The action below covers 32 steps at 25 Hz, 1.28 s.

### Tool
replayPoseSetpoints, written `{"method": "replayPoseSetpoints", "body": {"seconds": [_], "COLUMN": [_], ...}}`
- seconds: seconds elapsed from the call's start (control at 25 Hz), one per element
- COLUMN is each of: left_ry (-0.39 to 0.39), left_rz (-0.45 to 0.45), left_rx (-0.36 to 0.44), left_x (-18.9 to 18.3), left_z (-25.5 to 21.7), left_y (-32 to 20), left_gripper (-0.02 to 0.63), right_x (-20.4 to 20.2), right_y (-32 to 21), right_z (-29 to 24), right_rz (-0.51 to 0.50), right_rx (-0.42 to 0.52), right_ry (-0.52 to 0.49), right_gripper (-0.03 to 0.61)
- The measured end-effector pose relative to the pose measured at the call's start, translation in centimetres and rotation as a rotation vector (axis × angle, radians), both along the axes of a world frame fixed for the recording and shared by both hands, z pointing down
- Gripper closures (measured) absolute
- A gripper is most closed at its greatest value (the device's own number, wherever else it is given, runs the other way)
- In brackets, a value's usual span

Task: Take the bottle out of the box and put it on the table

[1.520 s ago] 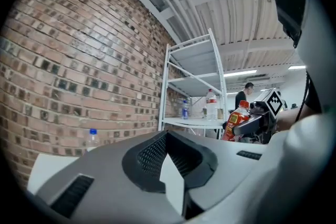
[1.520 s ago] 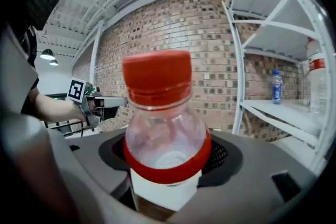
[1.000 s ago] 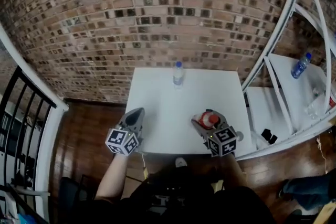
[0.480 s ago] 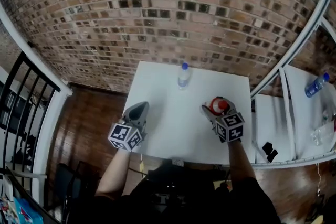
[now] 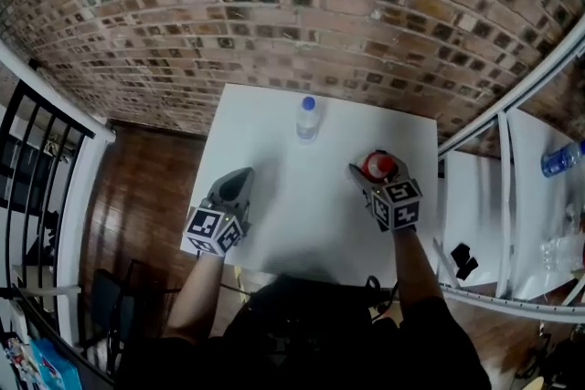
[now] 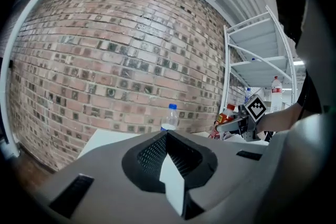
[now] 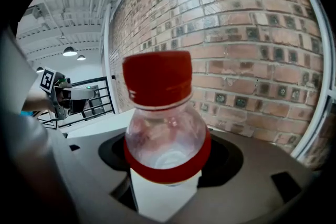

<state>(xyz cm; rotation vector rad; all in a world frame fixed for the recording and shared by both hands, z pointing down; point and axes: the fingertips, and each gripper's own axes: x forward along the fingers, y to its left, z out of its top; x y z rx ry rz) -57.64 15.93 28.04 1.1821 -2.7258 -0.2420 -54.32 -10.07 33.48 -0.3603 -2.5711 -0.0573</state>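
— Brick wall [image 5: 274, 5] at the back, white worktop [image 5: 292, 205] in front of it. What else is around?
— Wooden floor [image 5: 146, 196] and a railing [image 5: 90, 205] on the left, and white shelving [image 5: 471, 205] on the right, all seen from above.
— Where is the red-cap bottle [image 5: 378, 164]?
— Grasped in the right tool [image 5: 369, 176], over the right part of the worktop. That tool's own view shows both jaws pressed on the bottle's lower body, with the cap pointing up. Whether its base touches the worktop I cannot tell.
— And the left tool [image 5: 241, 181]?
— Clenched on nothing, jaws together. It hangs over the worktop's left part, near the front edge, and points toward the wall.
— Anything else on the worktop?
— One blue-cap bottle [image 5: 308, 117], clear, standing upright near the far edge. It is well apart from both tools and sits roughly midway between them across the worktop.
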Motion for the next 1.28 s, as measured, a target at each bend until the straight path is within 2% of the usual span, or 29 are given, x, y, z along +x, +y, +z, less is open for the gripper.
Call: {"method": "replayPoseSetpoints", "body": {"seconds": [0.36, 0.68, 0.84, 1.0, 1.12, 1.2, 1.28], "left_ry": [0.093, 0.118, 0.116, 0.126, 0.13, 0.124, 0.117], "left_rz": [-0.049, -0.079, -0.074, -0.075, -0.075, -0.076, -0.077], "left_rx": [-0.016, -0.046, -0.078, -0.077, -0.076, -0.078, -0.079], "left_x": [-1.7, -3.0, -2.8, -2.8, -2.7, -2.8, -2.8], "left_z": [4.1, 5.1, 5.5, 5.7, 5.5, 5.3, 5.0], "left_y": [-0.4, 0.5, 0.3, 0.7, 0.7, 0.8, 1.1], "left_gripper": [0.611, 0.611, 0.611, 0.611, 0.611, 0.611, 0.611], "right_x": [-4.5, -6.8, -7.5, -8.1, -8.4, -8.4, -8.2], "right_y": [-4.1, -5.8, -6.2, -6.0, -5.9, -6.0, -6.2], "right_z": [3.0, 5.9, 6.0, 6.1, 6.0, 6.0, 5.8], "right_rz": [0.044, 0.075, 0.098, 0.115, 0.128, 0.15, 0.17], "right_rx": [0.001, 0.016, -0.007, -0.023, -0.052, -0.085, -0.105], "right_ry": [0.048, 0.097, 0.073, 0.048, 0.011, -0.007, -0.021], "right_gripper": [0.247, 0.244, 0.242, 0.237, 0.215, 0.133, 0.133]}}
